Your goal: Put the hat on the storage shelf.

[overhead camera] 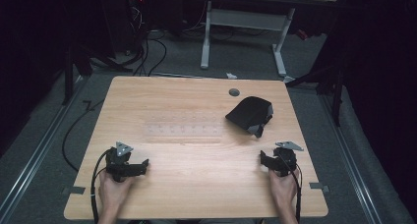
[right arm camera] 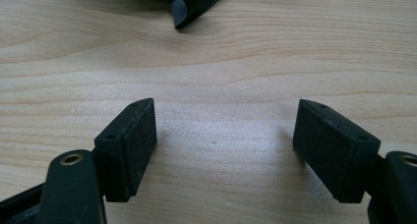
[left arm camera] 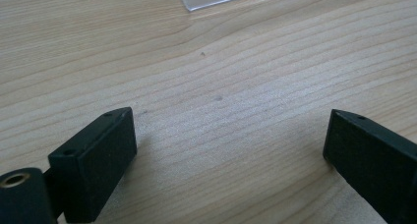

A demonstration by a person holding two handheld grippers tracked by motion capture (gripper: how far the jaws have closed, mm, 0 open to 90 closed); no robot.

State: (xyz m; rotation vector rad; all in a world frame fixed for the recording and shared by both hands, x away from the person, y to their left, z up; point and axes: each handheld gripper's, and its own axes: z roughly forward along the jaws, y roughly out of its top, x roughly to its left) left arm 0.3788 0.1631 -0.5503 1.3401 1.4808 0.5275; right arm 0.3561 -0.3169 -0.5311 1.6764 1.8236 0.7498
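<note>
We see the left tool (overhead camera: 139,165) and right tool (overhead camera: 266,160) resting near the front edge of the light wooden counter (overhead camera: 196,194), each with jaws spread wide and empty. A black folded fabric object (overhead camera: 249,115) lies beyond the right tool; a clear flat plastic sheet (overhead camera: 183,131) (faint against the grain) lies mid-counter.

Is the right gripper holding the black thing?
No. The right gripper is open with bare table between its jaws, and the black thing lies beyond them.
</note>
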